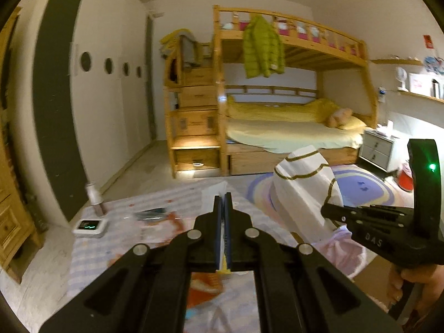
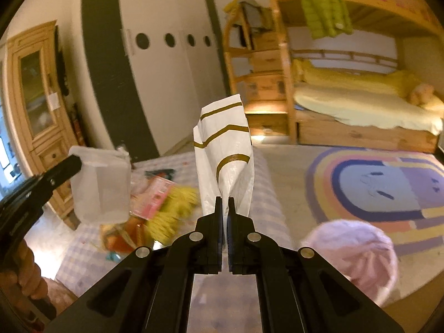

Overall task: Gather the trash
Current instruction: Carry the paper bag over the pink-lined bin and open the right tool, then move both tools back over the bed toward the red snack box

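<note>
My left gripper [image 1: 224,197] is shut on a thin translucent white plastic bag [image 2: 101,186]; it hangs from the fingertips at the left of the right wrist view. My right gripper [image 2: 225,201] is shut on a white wrapper with brown stripes [image 2: 224,149], which stands up from its tips. The left wrist view shows that wrapper [image 1: 302,183] and the right gripper [image 1: 324,211] at the right. Below them sits a pink-lined bin [image 2: 355,255]. More trash lies on the checked tablecloth [image 2: 266,202]: a yellow packet [image 2: 172,213] and a pink packet [image 2: 158,194].
A small white device with a green display [image 1: 90,226] and a bottle [image 1: 94,197] stand at the table's far left corner. Beyond lie a striped rug [image 2: 388,183], a wooden bunk bed [image 1: 291,127], a white wardrobe [image 1: 111,97] and a wooden cabinet [image 2: 36,97].
</note>
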### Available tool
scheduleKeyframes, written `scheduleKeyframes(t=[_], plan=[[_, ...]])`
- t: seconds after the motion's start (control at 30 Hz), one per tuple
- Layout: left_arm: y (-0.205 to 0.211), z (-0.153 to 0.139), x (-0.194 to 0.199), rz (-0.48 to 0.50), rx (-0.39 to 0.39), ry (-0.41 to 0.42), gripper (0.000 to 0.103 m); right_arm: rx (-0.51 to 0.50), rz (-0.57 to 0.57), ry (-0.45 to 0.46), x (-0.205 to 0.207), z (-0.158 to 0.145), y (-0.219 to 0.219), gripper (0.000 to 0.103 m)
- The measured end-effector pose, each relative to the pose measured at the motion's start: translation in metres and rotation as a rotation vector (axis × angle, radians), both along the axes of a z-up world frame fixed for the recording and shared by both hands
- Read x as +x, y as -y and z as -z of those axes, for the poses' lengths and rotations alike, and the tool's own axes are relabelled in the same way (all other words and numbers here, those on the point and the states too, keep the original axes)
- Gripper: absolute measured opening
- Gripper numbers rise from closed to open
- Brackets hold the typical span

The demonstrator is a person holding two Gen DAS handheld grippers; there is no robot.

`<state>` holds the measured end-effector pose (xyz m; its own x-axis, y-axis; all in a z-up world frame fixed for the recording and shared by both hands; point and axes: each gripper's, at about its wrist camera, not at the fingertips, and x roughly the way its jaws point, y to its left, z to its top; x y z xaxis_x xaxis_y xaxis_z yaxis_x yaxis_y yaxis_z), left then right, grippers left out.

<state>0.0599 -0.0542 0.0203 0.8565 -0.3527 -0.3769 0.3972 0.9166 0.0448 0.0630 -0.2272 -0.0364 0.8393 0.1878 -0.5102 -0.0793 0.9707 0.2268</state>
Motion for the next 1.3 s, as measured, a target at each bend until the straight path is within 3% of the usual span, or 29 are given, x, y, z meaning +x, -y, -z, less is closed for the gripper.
scheduleKeyframes(t=[0.33, 0.57, 1.0, 1.07, 1.1, 1.13, 1.17, 1.23, 1.3], plan=[[0.11, 0.041, 0.004, 0.194, -0.001, -0.123, 0.0, -0.049, 0.196, -0.126, -0.039, 0.036, 0.071, 0.002], [0.164, 0.055, 0.007, 0.299, -0.011, -0.165, 0.0, -0.056, 0.288, -0.156, -0.048, 0.051, 0.11, 0.002], [0.229, 0.083, 0.043, 0.361, 0.003, -0.258, 0.002, 0.005, 0.395, -0.236, -0.025, 0.089, 0.17, 0.006], [0.23, 0.085, 0.05, 0.353, 0.0, -0.281, 0.013, 0.013, 0.396, -0.241, -0.021, 0.093, 0.175, 0.008], [0.23, 0.087, 0.053, 0.345, -0.002, -0.289, 0.027, 0.021, 0.399, -0.255, -0.016, 0.1, 0.179, 0.013], [0.226, 0.089, 0.056, 0.333, -0.012, -0.298, 0.042, 0.028, 0.401, -0.262, -0.014, 0.103, 0.18, 0.02], [0.223, 0.089, 0.057, 0.32, -0.019, -0.303, 0.048, 0.033, 0.409, -0.269, -0.012, 0.105, 0.181, 0.036], [0.212, 0.087, 0.059, 0.299, -0.04, -0.319, 0.052, 0.045, 0.43, -0.275, -0.015, 0.108, 0.182, 0.045], [0.198, 0.086, 0.061, 0.276, -0.058, -0.342, 0.052, 0.056, 0.427, -0.267, -0.022, 0.105, 0.18, 0.044]])
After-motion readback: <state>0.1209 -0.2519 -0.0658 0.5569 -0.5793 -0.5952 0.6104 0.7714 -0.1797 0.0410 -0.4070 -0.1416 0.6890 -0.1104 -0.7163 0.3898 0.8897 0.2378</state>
